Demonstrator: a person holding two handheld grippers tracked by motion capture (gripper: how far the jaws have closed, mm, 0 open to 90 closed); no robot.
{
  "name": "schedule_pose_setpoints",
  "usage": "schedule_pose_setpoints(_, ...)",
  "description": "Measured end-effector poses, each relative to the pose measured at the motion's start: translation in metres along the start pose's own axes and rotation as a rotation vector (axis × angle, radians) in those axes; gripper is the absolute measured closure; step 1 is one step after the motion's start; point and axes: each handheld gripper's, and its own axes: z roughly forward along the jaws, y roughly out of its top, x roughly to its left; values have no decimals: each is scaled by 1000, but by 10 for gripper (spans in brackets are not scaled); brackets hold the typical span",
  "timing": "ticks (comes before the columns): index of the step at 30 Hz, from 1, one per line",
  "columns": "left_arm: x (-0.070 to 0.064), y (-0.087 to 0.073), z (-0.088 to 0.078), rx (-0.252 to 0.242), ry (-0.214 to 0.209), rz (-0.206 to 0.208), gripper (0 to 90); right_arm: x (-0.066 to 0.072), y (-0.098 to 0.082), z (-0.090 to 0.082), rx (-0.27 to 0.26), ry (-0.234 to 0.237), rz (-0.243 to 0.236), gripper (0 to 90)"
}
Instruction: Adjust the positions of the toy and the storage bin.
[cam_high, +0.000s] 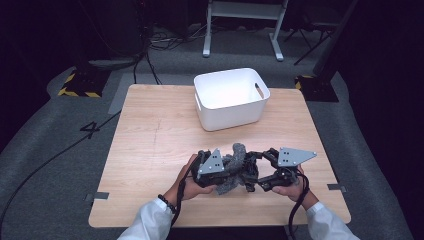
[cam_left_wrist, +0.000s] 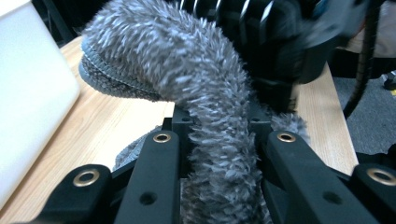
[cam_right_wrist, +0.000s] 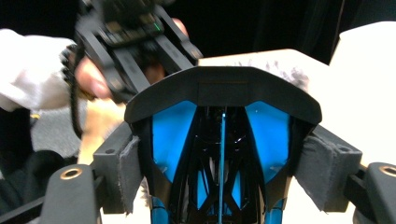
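A grey fuzzy sock (cam_high: 235, 167) is held up over the front middle of the wooden table (cam_high: 150, 130), between the two grippers. My left gripper (cam_high: 226, 172) is shut on it. In the left gripper view the sock (cam_left_wrist: 205, 93) rises between the jaws (cam_left_wrist: 219, 128) and bends left. My right gripper (cam_high: 253, 175) meets the sock's right end. In the right gripper view a black and blue part (cam_right_wrist: 222, 88) hides the jaw tips, and a bit of fuzzy sock (cam_right_wrist: 285, 70) peeks over it. A person's hands hold both grippers.
A white plastic bin (cam_high: 200, 82) stands at the table's back middle, and it looks empty. Its wall (cam_left_wrist: 28, 93) is close on the left in the left gripper view. Cables and a metal frame (cam_high: 240, 15) lie on the grey floor beyond.
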Motion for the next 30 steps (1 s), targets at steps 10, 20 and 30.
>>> schedule_pose_setpoints(10,7,-8,22,22,-41,-46,738,0,2,-5,-19,-16,-2,255)
schedule_pose_setpoints(20,-12,-28,56,168,-166,-15,734,0,4,-10,-31,-34,-12,256)
schedule_pose_setpoints(30,-17,-19,42,111,-197,3,733,-8,-1,-20,-26,-88,7,256)
